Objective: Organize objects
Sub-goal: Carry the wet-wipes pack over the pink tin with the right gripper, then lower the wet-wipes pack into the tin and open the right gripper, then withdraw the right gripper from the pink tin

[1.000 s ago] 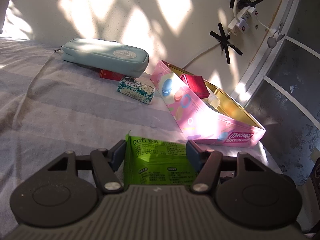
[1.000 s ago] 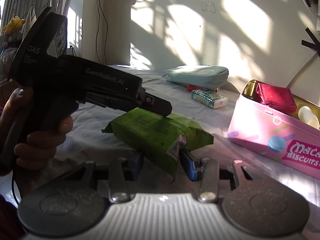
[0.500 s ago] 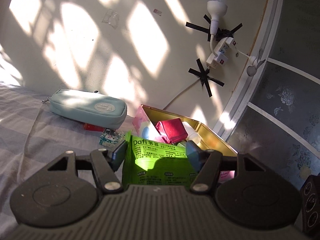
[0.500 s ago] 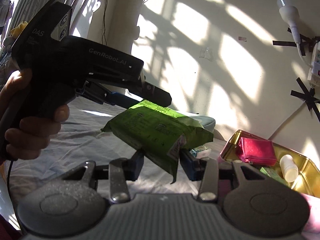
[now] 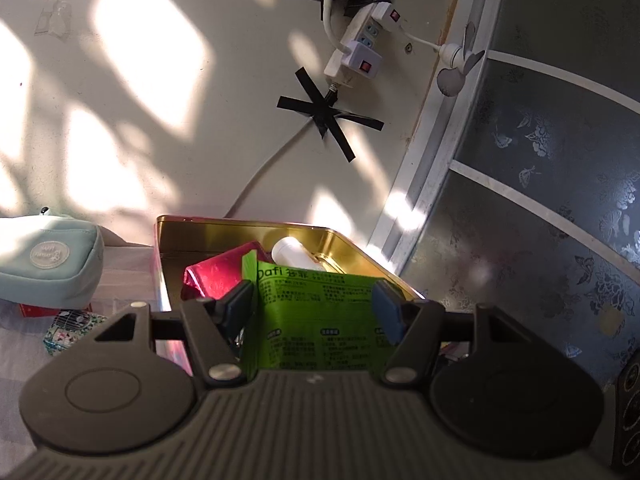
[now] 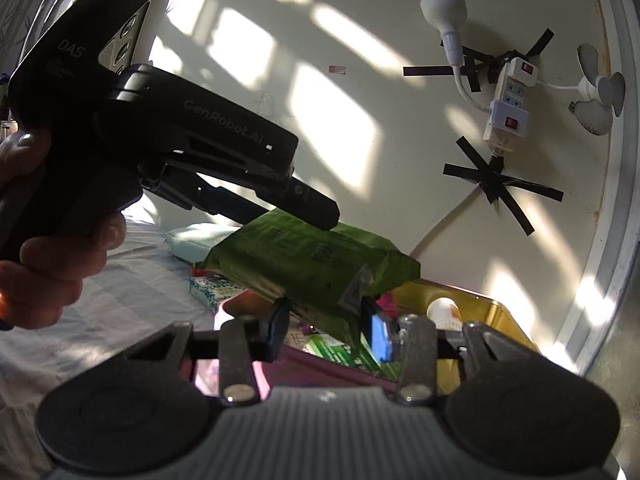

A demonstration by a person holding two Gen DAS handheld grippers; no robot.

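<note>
I read the gold-lined tin (image 5: 360, 250) as the only open container. It holds a red packet (image 5: 218, 276), a white bottle (image 5: 290, 250) lying toward the far wall and, seen only from the right wrist, a green-and-white item (image 6: 332, 350) low inside.

My left gripper (image 5: 314, 304) is clamped on the green wipes pack (image 5: 320, 320), pads against both side edges, jaws partly closed. My right gripper (image 6: 324, 322) grips the pack's near end (image 6: 316, 264), jaws narrow, pads on the wrapper. The pack hangs in the air over the tin, touching nothing else.

Left wrist view only: the mint pouch (image 5: 48, 262) in full, resting on a red box (image 5: 36, 311), with a patterned box (image 5: 68, 326) just beside.

Right wrist view only: the left gripper's black body (image 6: 168, 136), the hand (image 6: 52, 256) holding it, the striped bedding (image 6: 132, 280) and the bulb (image 6: 440, 0) above the taped power strip (image 6: 508, 100).
</note>
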